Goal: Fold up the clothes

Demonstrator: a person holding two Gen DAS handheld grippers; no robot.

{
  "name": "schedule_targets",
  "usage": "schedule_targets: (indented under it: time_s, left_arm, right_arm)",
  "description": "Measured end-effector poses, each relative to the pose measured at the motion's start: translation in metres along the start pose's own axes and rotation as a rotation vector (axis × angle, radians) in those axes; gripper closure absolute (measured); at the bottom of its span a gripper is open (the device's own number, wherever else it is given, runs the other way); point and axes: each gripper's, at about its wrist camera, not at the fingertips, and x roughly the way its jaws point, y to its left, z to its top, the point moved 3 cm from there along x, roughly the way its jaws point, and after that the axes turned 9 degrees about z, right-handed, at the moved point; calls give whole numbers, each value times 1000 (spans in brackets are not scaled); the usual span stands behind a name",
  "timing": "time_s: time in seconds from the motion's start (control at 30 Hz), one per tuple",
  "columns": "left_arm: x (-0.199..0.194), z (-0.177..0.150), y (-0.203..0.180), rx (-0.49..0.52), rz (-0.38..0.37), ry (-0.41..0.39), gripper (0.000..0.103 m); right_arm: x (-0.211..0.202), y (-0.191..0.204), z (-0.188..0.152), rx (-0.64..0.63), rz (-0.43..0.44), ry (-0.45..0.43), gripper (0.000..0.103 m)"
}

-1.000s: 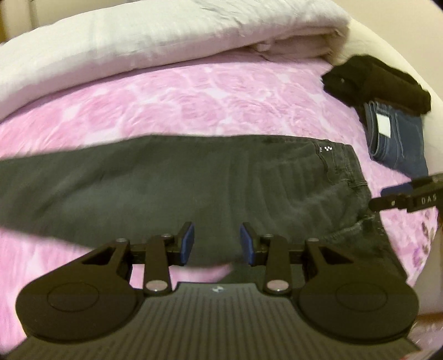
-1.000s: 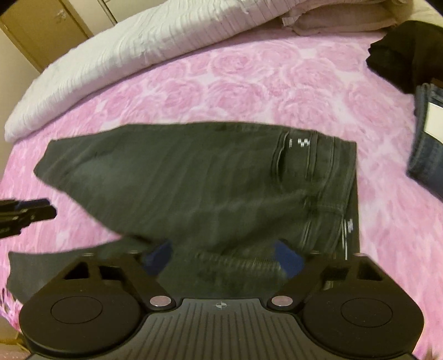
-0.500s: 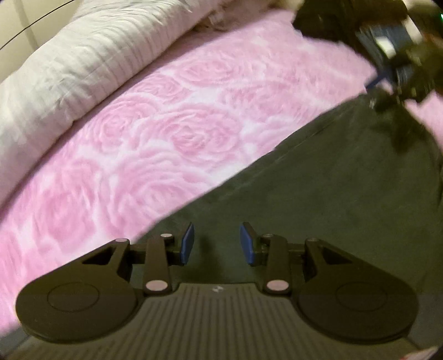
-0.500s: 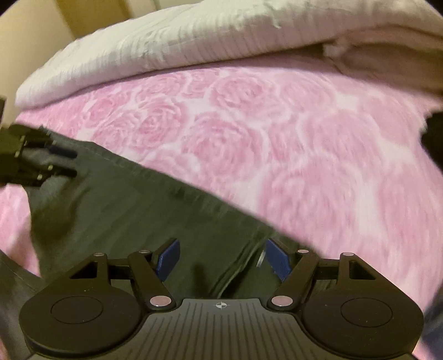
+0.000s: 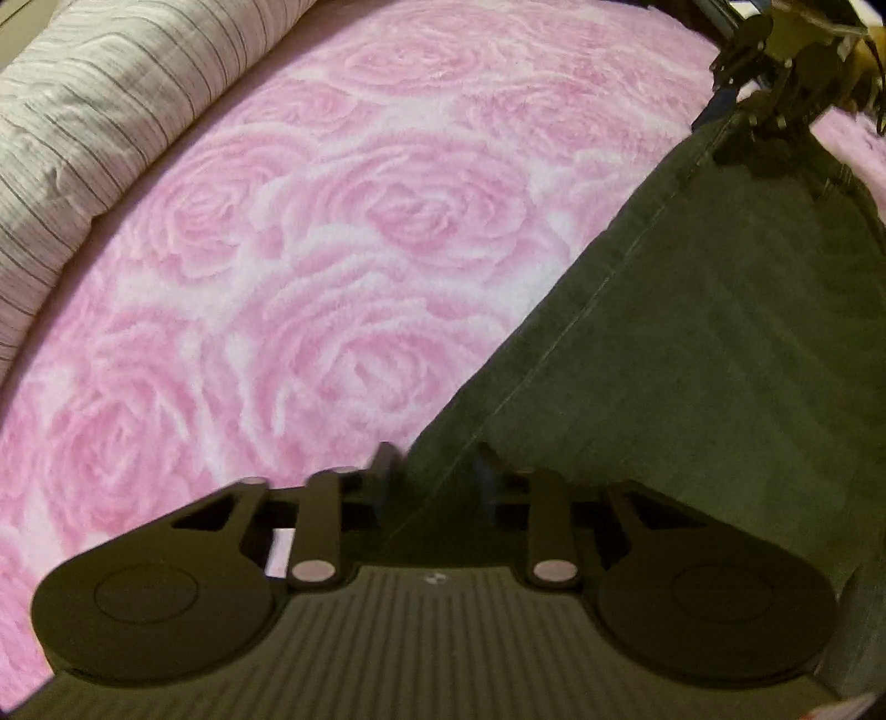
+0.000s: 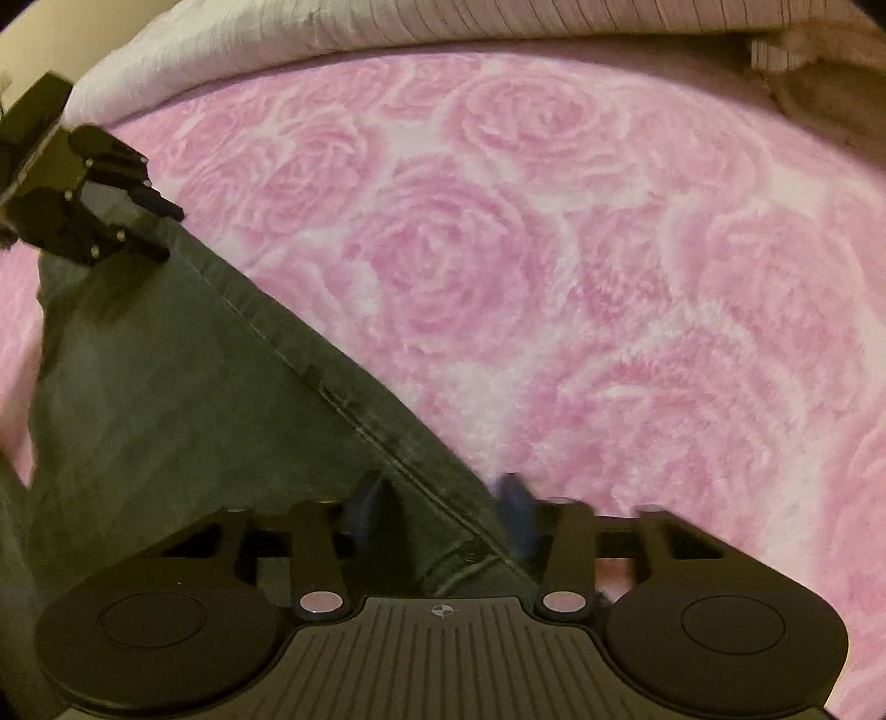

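Observation:
Dark grey jeans [image 5: 692, 332] lie flat on a pink rose-patterned blanket [image 5: 332, 249]. My left gripper [image 5: 434, 487] is low at the jeans' far seamed edge, jaws open with the edge between them. My right gripper [image 6: 443, 509] is also open, straddling the same seamed edge [image 6: 310, 382] near the waist end. Each gripper shows in the other's view: the right one [image 5: 775, 72] at top right, the left one [image 6: 83, 194] at upper left, both on the jeans' edge.
A white striped duvet [image 5: 83, 138] lies rolled along the far side of the bed; it also shows in the right wrist view [image 6: 443, 27]. A beige folded cloth [image 6: 819, 83] sits at the upper right.
Both grippers dropped from above the jeans down to their far edge and spread apart. The jaws now straddle the seam; the right jaws have narrowed.

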Motion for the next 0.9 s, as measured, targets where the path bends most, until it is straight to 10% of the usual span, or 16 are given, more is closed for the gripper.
schedule_targets:
  time_s: [0.3, 0.5, 0.6, 0.8, 0.9]
  left_arm:
    - [-91, -7, -35, -58, 221, -168, 97]
    - [-203, -38, -123, -163, 286, -189, 98]
    - [-219, -69, -190, -278, 235, -89, 96]
    - [-218, -120, -263, -342, 130, 111, 92]
    - [-233, -137, -253, -453, 23, 111, 82]
  right_arm:
    - [-62, 87, -21, -180, -225, -144, 85]
    - [-116, 200, -87, -215, -367, -218, 90]
    - [-119, 258, -139, -176, -386, -167, 90]
    - [-47, 335, -243, -57, -392, 227, 90]
    - [-42, 354, -255, -10, -449, 194, 89]
